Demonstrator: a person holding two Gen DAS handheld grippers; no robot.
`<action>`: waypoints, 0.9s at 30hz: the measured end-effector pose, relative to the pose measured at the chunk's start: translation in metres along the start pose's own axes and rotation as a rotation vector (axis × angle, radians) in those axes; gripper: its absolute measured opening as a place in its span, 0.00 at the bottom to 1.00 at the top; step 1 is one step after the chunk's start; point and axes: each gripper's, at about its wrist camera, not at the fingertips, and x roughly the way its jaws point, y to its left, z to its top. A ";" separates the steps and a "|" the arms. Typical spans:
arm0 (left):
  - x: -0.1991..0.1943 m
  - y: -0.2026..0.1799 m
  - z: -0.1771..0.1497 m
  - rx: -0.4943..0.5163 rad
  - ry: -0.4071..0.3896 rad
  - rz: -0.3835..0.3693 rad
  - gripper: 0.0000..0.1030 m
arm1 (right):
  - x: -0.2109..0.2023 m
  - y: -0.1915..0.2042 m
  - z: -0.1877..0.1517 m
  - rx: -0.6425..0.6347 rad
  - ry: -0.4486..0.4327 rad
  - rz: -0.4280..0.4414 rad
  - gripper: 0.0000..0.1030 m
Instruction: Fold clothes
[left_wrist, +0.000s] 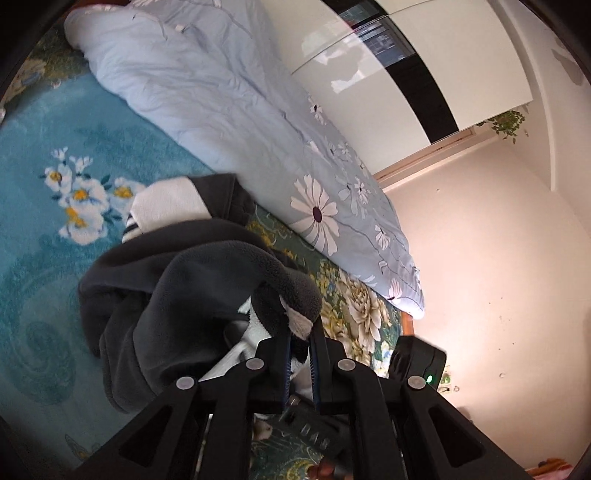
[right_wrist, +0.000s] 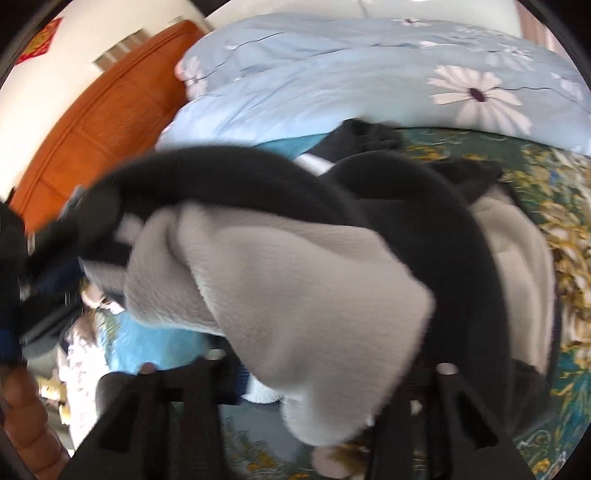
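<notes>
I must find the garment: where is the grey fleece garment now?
In the left wrist view, the grey fleece garment is heaped left of centre on the teal floral blanket, beside the light blue duvet.

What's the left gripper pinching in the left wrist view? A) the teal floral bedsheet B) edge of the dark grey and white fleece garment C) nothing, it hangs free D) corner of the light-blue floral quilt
B: the left gripper is nearly closed on a fold of the dark grey and white fleece garment, which drapes from its tips, while the light-blue floral quilt lies untouched behind and the teal floral bedsheet stays flat underneath.
</notes>
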 end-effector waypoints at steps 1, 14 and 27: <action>0.002 0.002 -0.002 -0.009 0.015 -0.012 0.18 | -0.003 -0.005 0.002 0.004 -0.007 -0.026 0.26; 0.015 0.109 0.020 -0.290 -0.058 0.289 0.63 | -0.019 -0.063 0.037 0.096 -0.059 -0.218 0.18; 0.084 0.169 0.019 -0.449 0.111 0.278 0.72 | -0.016 -0.069 0.036 0.080 -0.013 -0.220 0.18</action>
